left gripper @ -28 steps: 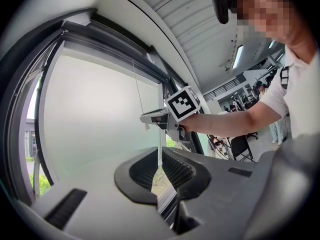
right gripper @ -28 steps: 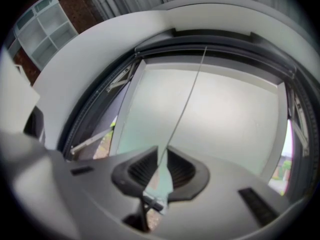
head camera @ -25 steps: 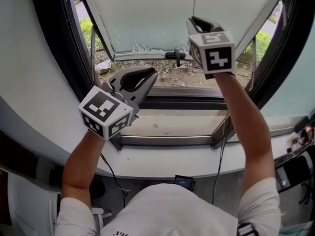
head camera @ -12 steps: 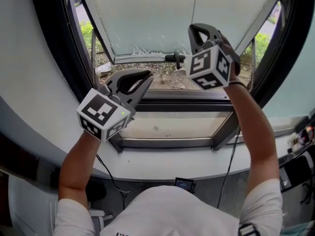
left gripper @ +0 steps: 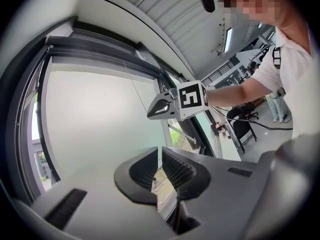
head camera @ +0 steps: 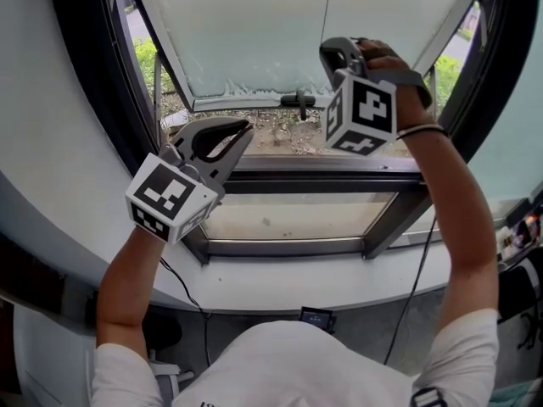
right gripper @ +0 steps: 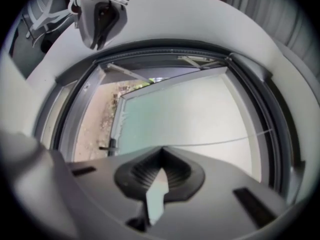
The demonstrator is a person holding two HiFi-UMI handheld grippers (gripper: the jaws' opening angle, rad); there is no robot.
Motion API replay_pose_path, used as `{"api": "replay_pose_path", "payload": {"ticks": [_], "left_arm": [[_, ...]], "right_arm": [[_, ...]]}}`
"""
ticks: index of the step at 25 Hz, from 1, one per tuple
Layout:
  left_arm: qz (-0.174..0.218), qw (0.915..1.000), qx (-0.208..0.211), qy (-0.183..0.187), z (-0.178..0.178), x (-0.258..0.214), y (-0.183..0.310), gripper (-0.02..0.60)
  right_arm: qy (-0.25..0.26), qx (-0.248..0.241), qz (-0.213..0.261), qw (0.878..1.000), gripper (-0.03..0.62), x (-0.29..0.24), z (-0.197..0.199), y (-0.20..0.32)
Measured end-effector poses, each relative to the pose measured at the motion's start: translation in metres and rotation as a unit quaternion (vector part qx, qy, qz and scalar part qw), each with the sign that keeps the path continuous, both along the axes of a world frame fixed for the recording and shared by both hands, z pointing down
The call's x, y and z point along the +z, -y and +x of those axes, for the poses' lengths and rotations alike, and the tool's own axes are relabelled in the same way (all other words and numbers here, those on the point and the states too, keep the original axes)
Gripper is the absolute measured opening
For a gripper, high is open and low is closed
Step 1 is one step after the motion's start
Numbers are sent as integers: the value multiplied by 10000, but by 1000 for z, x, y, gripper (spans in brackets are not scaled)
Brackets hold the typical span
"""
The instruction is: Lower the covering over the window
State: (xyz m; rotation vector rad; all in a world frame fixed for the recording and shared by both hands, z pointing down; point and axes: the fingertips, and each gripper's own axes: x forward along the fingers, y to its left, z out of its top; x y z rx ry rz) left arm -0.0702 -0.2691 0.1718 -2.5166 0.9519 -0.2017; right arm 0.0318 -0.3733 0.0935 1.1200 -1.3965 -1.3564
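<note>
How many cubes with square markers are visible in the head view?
2. One cube is at the lower left; the other cube is at the upper right. No further one seems hidden.

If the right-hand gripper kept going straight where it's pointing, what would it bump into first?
The right gripper seems shut on the thin pale cord; straight ahead, it would probably hit the frosted pale glass window pane next.

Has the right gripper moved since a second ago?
Yes. The right gripper rolled in place, staying just right of the window handle, shut on the cord.
</note>
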Motion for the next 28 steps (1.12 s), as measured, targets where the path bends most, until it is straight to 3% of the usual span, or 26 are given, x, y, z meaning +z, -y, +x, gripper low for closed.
{"api": "replay_pose_path", "payload": {"ticks": [7,12,20,28], "left_arm": [[144,9998,-29,112,3,-3,3,35],[155,9998,-6,122,6,-2,3,35],[200,9995,-35,233,8,-2,6,35],[397,9981,-332,335,-3,-15,16,37]], "right_arm": [[-376,142,-311,9987,21,8,2,-2],[-1039,312,-758,9912,21,66,11,4],[-1269,335,-1075,9855,21,109,15,1],[-1091,208,-1636,9803,21,150,17,-9]]}}
